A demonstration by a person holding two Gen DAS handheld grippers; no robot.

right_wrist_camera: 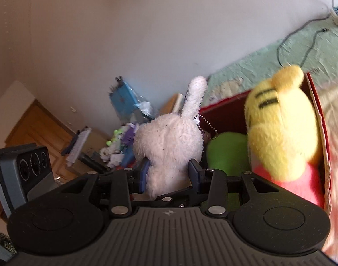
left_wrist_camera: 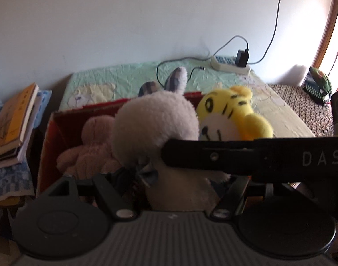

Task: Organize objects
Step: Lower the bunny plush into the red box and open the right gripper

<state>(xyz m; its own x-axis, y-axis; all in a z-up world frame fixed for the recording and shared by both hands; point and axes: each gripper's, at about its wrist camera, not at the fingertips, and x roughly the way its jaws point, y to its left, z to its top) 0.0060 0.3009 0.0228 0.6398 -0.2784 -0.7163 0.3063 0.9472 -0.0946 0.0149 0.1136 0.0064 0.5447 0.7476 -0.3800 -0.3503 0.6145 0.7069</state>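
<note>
A white plush rabbit [left_wrist_camera: 155, 122] with plaid ears fills the middle of the left wrist view. Its body sits between the fingers of my left gripper [left_wrist_camera: 175, 184], which the plush and its bow hide. My right gripper [right_wrist_camera: 170, 173] is shut on the same rabbit [right_wrist_camera: 169, 141], its blue pads pressing just under the head. Its black finger [left_wrist_camera: 235, 157] crosses the left wrist view from the right. Behind the rabbit is a red cardboard box [left_wrist_camera: 46, 137] holding a pink plush [left_wrist_camera: 91, 144], a green plush [right_wrist_camera: 226, 153] and a yellow tiger plush [left_wrist_camera: 226, 113] [right_wrist_camera: 279, 128].
The box sits on a bed with a pale green mat [left_wrist_camera: 124, 75]. A power strip [left_wrist_camera: 228, 65] with loose cables lies by the far wall. A stack of books [left_wrist_camera: 11, 128] stands left of the box. Toy clutter [right_wrist_camera: 122, 141] and a wooden door [right_wrist_camera: 35, 128] lie beyond.
</note>
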